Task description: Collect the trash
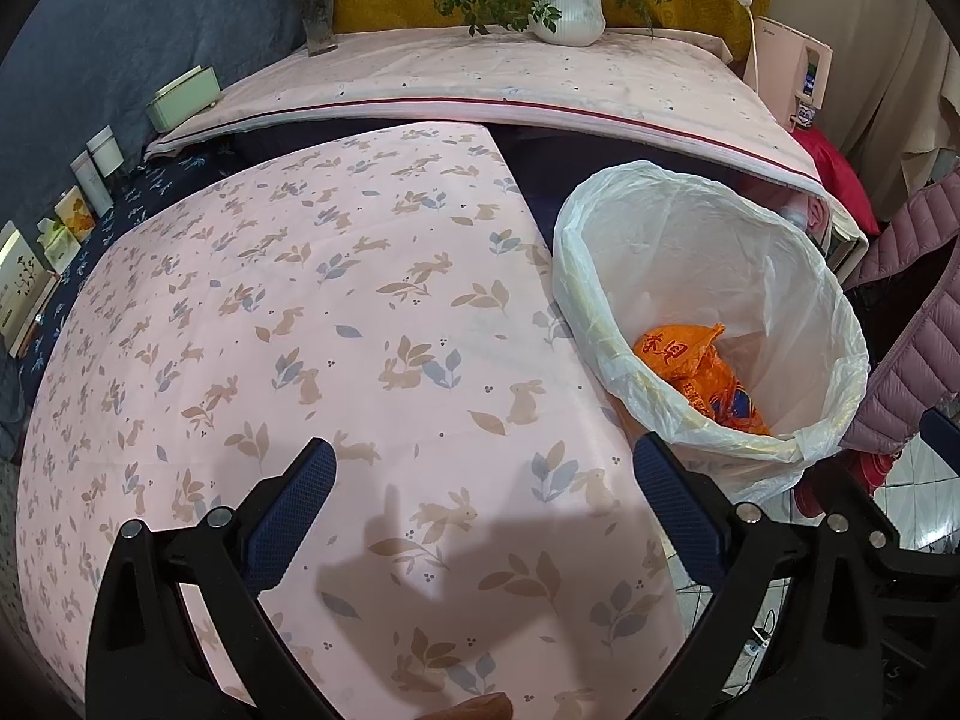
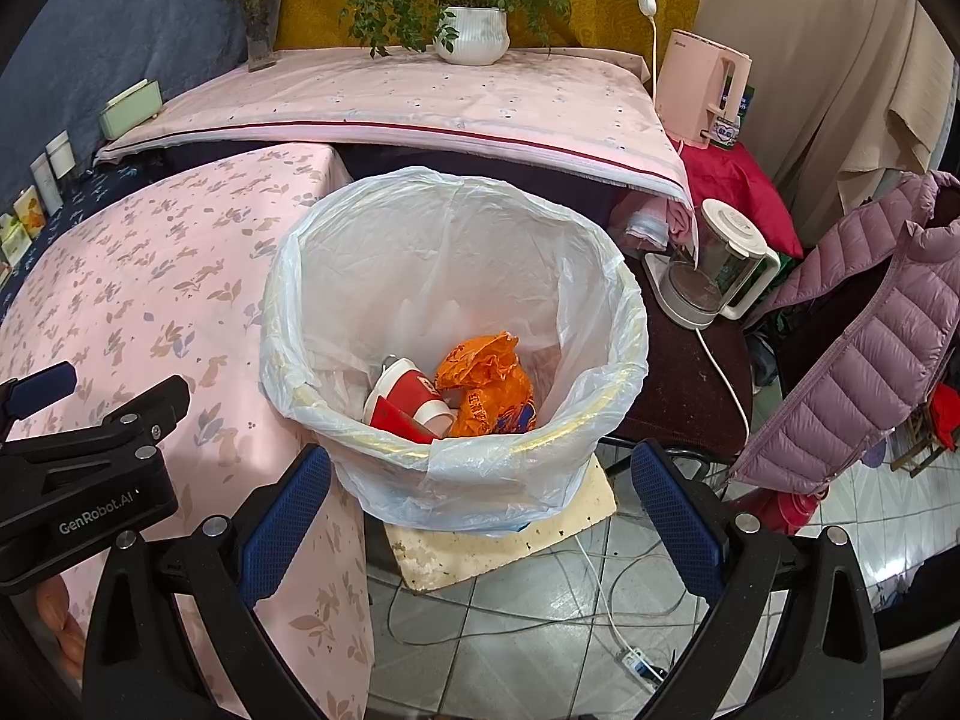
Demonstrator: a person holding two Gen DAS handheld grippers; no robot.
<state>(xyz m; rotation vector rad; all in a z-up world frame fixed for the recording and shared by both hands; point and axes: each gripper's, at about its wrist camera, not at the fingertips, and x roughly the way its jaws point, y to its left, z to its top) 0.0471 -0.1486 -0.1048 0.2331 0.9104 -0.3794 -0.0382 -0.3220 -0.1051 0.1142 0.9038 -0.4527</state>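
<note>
Right gripper [image 2: 480, 501]: held wide, empty, above lined trash bin [image 2: 624, 324]. Left gripper [image 1: 483, 507]: wide, empty, over counter [image 1: 336, 324]. Binned: orange wrapper [image 2: 489, 381], red cup [image 2: 402, 396].

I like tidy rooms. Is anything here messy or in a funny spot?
The trash bin sits on a stained white block rather than the floor, and loose cables sprawl over the tiles beside it. A purple jacket hangs nearby. The trash itself, a red cup and orange wrapper, is inside the bin.

1. "GenRobot.AI" stands in white letters on the black plastic body of the left gripper [image 2: 42, 387].
2. Red Chinese characters, not clearly readable, mark the crumpled orange plastic bag [image 1: 690, 360].
</note>
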